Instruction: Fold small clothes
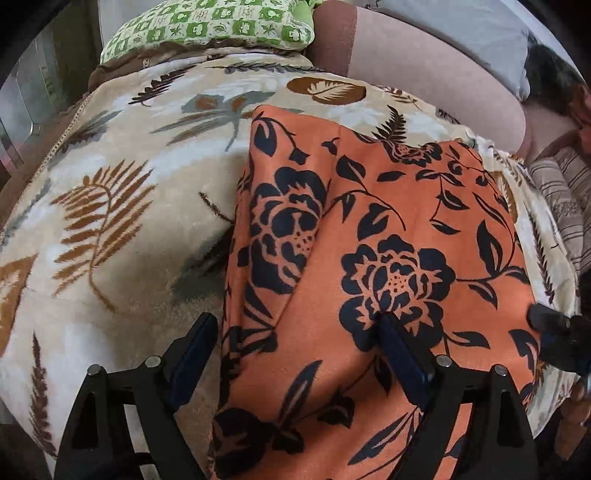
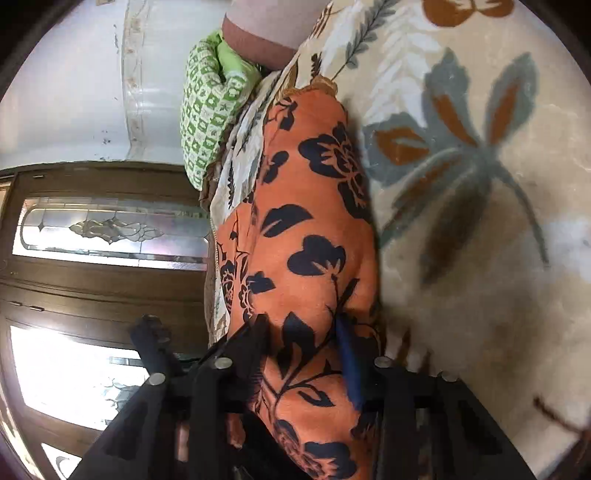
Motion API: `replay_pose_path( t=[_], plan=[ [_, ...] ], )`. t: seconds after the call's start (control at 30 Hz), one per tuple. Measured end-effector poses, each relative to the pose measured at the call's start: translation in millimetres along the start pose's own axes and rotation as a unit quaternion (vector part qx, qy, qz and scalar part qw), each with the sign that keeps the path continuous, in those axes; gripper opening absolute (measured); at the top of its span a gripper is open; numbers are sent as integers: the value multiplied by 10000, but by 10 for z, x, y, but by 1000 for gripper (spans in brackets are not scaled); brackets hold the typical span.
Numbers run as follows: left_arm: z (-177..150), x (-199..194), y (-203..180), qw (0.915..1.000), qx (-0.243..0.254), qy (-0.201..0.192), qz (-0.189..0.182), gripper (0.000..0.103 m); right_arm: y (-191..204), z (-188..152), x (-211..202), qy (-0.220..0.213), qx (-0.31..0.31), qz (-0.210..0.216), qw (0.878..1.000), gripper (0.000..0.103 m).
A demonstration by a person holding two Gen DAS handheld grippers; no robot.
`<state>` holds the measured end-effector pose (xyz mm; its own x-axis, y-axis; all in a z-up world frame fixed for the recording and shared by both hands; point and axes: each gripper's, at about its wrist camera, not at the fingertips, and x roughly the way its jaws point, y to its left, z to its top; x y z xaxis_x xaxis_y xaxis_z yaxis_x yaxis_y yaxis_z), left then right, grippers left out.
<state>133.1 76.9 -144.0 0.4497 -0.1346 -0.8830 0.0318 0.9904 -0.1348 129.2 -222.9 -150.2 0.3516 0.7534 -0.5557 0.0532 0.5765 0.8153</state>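
Orange cloth with black flowers lies on the leaf-patterned blanket, near a green checked pillow. I hold my left gripper spread wide, one finger on the cloth, one on the blanket. My right gripper pinches the cloth's edge
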Motion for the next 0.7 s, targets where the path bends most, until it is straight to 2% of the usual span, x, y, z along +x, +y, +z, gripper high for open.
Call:
replay_pose_path(
  t=[0.03, 0.07, 0.1, 0.13, 0.17, 0.23, 0.27, 0.33, 0.4, 0.47, 0.5, 0.53, 0.57, 0.67, 0.7],
  plan=[
    [-1, 18, -4, 10000, 79, -44, -2, 94, -12, 0, -34, -106, -35, -257, 9996, 20],
    [1, 34, 0, 10000, 86, -49, -13, 97, -124, 27, 5, -85, 100, -510, 9986, 20],
    [4, 72, 17, 10000, 42, -25, -64, 97, -239, 49, 55, 4, 329, -544, 9980, 31],
    [23, 99, 42, 9999, -5, -24, -99, 98, -314, 55, 68, 35, 540, -488, 9973, 62],
    [30, 96, 65, 9999, -33, -26, -145, 98, -304, 53, 29, -68, 555, -341, 9979, 64],
    [11, 79, 72, 9998, 35, -85, -181, 98, -166, 53, -85, -245, 294, -225, 9990, 82],
    [1, 76, 71, 9997, 42, -101, -195, 98, -117, 69, -130, -313, 215, -152, 9992, 83],
    [3, 88, 85, 9997, 20, -113, -230, 98, -77, 131, -163, -403, 170, -3, 9990, 84],
    [-4, 82, 85, 9996, 34, -134, -237, 98, -97, 192, -19, -165, 254, 107, 9995, 84],
    [-2, 85, 96, 9995, 26, -135, -277, 98, -159, 212, 273, 313, 310, 296, 9986, 83],
    [-3, 82, 105, 9994, 19, -140, -304, 98, -181, 199, 364, 313, 179, -31, 9993, 59],
    [-11, 76, 118, 9994, 15, -146, -316, 98, -257, 200, 434, 333, 286, -148, 9989, 38],
    [-17, 72, 123, 9993, 19, -165, -335, 98, -370, 167, 430, 239, 656, 8, 9976, 37],
    [-46, 74, 131, 9991, 66, -230, -348, 99, -247, 47, 365, 39, 560, -232, 9982, 36],
    [-40, 87, 126, 9991, 62, -241, -349, 100, -289, 66, 388, 93, 696, -267, 9972, 40]
  ],
)
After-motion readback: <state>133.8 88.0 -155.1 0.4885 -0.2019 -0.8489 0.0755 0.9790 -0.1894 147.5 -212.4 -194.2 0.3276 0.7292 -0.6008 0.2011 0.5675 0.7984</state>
